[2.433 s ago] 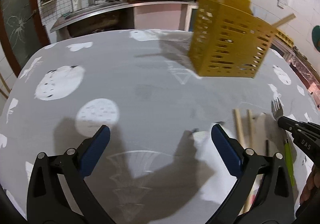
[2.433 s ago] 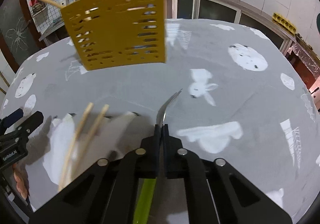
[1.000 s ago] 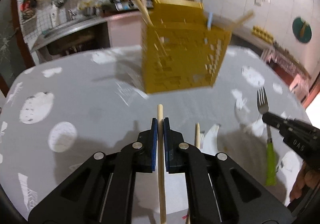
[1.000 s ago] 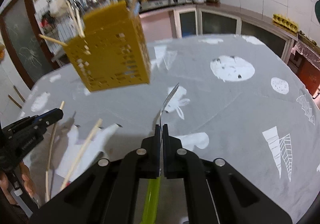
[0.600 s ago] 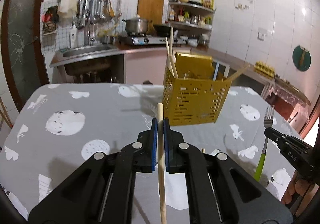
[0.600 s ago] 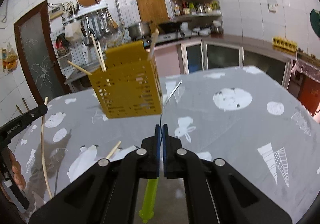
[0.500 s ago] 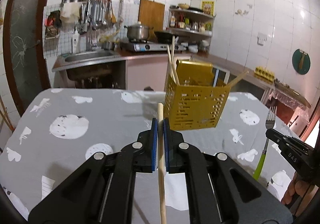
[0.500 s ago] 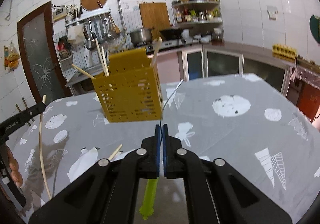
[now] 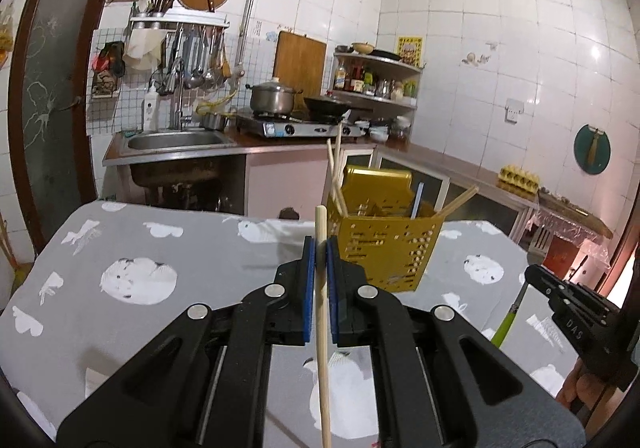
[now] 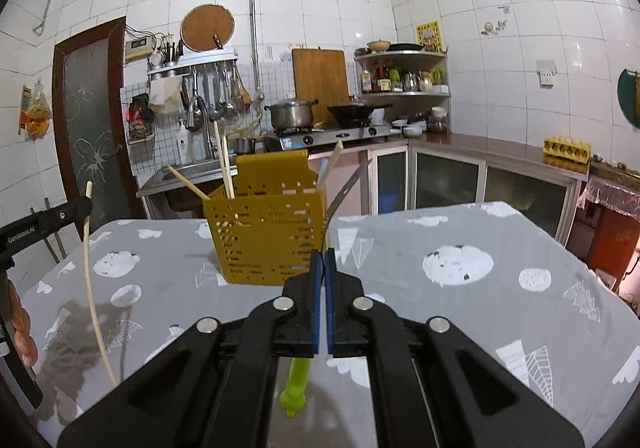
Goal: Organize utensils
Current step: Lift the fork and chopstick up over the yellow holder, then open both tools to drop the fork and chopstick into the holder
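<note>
A yellow perforated utensil basket [image 9: 384, 248] [image 10: 268, 232] stands on the grey table and holds several chopsticks. My left gripper [image 9: 321, 248] is shut on a wooden chopstick [image 9: 322, 328], held upright above the table, left of and nearer than the basket. It also shows in the right wrist view [image 10: 94, 288]. My right gripper [image 10: 324, 258] is shut on a green-handled fork [image 10: 298, 380], its metal tip [image 10: 348, 184] pointing up beside the basket's right side. The fork's green handle shows in the left wrist view [image 9: 505, 322].
The grey patterned tablecloth [image 10: 460, 288] covers the table. Behind it are a kitchen counter with a sink [image 9: 176, 140], a stove with a pot [image 9: 274, 100], and shelves. A dark door [image 10: 88, 120] stands at the left.
Both grippers have risen higher above the table with their loads and tilted up toward the room. The basket now looks farther away and lower in both views.
</note>
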